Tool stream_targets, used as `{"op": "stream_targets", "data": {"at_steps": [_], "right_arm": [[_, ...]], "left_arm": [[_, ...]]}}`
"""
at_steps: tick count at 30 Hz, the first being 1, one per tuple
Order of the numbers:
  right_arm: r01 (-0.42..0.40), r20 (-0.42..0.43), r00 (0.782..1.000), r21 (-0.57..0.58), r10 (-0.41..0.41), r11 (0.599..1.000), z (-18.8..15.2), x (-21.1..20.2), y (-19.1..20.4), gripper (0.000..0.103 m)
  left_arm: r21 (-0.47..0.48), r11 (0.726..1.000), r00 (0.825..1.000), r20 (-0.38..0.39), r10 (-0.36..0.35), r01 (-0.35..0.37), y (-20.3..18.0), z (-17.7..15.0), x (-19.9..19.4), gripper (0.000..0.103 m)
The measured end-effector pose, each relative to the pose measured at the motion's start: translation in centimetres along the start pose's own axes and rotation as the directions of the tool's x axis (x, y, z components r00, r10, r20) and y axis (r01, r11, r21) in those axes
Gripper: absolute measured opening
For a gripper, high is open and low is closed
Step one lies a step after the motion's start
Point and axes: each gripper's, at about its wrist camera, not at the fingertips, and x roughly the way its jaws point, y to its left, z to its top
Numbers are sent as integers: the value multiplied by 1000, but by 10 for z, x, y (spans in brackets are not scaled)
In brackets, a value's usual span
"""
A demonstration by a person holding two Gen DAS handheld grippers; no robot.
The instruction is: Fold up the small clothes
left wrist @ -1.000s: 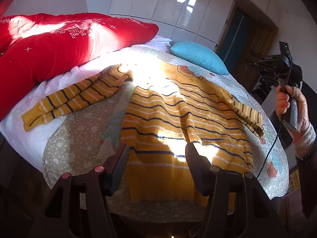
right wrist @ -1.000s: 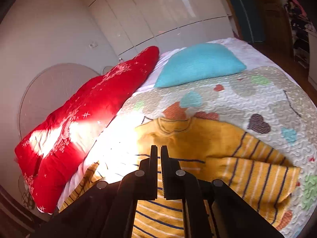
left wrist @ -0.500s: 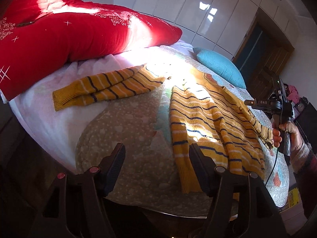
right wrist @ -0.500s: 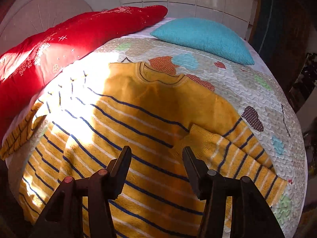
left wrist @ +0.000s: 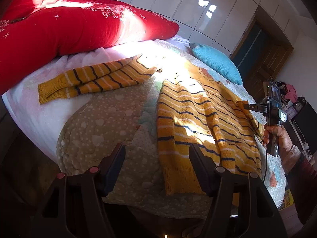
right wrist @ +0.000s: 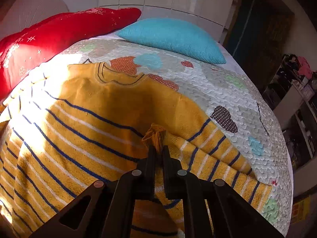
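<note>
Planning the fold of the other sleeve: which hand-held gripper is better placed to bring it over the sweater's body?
Left, probably. The left hand-held gripper is open and empty, nearer the outstretched sleeve; the right hand-held gripper is shut on a cuff.

Left wrist view: low at foot corner of sweater (left wrist: pixel 198 123), facing up the bed, wide. Right wrist view: close over sweater (right wrist: pixel 79 129) sleeve side, facing teal pillow (right wrist: pixel 172 37). Shared: sweater, teal pillow (left wrist: pixel 216 63), red duvet (left wrist: pixel 69 23).

sweater (right wrist: pixel 83 130) hem and left sleeve run off the frame.
</note>
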Motion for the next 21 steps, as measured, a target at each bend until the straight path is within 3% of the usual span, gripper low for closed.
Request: {"op": "stream_targets", "data": {"at_steps": [4, 8, 14, 18, 21], "right_arm": [[-103, 80, 992, 115, 94, 988, 33, -33, -6, 7], [-238, 101, 968, 101, 228, 966, 67, -43, 45, 7], [-345, 27, 938, 28, 344, 938, 84, -9, 163, 7], [-310, -36, 950, -30, 309, 950, 78, 29, 221, 7], [-323, -139, 940, -73, 311, 943, 64, 60, 249, 13]], "left_arm": [[-9, 1000, 1000, -7, -17, 17, 5, 0, 5, 66], [-18, 999, 1000, -15, -27, 27, 4, -1, 11, 66], [-14, 1000, 1000, -14, -27, 27, 5, -4, 9, 66], [-28, 999, 1000, -12, -25, 25, 13, -4, 6, 66], [-36, 999, 1000, -5, -22, 22, 18, -5, 2, 66]]}}
